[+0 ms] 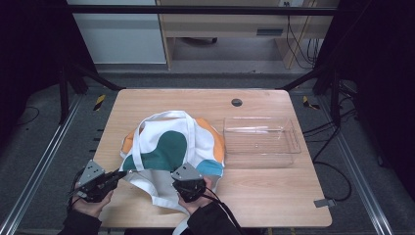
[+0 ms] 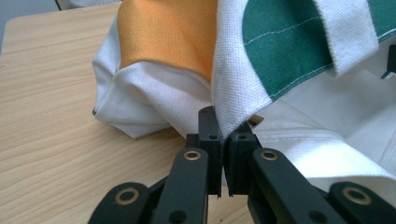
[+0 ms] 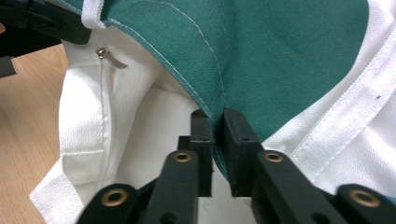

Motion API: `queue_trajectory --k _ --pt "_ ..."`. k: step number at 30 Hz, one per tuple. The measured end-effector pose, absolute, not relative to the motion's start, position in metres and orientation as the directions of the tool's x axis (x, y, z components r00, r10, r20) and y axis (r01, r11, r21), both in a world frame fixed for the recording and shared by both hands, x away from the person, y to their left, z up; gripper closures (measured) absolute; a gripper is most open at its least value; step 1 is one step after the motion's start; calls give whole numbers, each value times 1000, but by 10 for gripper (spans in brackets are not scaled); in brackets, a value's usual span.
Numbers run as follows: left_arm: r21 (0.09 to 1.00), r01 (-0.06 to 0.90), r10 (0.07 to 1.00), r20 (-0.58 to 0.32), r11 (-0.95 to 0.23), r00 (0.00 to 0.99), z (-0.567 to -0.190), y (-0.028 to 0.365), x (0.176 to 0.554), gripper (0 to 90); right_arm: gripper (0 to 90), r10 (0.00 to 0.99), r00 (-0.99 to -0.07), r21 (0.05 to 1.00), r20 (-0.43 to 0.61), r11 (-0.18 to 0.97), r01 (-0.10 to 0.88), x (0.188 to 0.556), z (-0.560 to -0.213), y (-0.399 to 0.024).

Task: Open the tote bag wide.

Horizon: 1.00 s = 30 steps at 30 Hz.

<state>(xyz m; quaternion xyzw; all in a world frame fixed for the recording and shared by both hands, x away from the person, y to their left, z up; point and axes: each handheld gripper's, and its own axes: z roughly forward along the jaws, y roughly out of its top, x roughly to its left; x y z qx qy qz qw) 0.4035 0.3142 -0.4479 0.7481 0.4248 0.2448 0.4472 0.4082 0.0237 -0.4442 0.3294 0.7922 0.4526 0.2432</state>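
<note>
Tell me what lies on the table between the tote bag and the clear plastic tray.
Nothing. In the high view the tote bag and the clear plastic tray sit almost side by side, with a narrow strip of bare table between them.

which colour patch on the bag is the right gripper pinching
The green patch: the right gripper is shut on its stitched edge. The orange patch and blue patch lie at the bag's sides, ungripped.

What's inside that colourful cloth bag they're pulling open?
Through the mouth of the tote bag you see white lining and a small metal zip pull on an inner seam. Deeper in, the fabric covers everything.
</note>
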Motion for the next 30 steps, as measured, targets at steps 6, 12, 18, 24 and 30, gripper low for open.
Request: queue_trajectory --k 6,12,18,24,30 --pt "877 411 851 -4 -249 524 -448 313 403 868 882 742 -668 880 -46 347 324 410 -440 20" --pt "877 403 848 9 -262 531 -448 312 403 867 884 728 -685 893 -15 318 318 408 -428 13" --pt "882 391 847 17 -262 531 -447 311 402 867 885 722 -691 907 -7 295 299 408 -416 11" --pt "884 382 846 27 -269 533 -446 310 401 866 886 723 -691 917 -3 277 287 407 -407 9" --pt "884 378 845 32 -273 534 -446 309 400 866 887 721 -693 922 -4 271 277 406 -400 8"
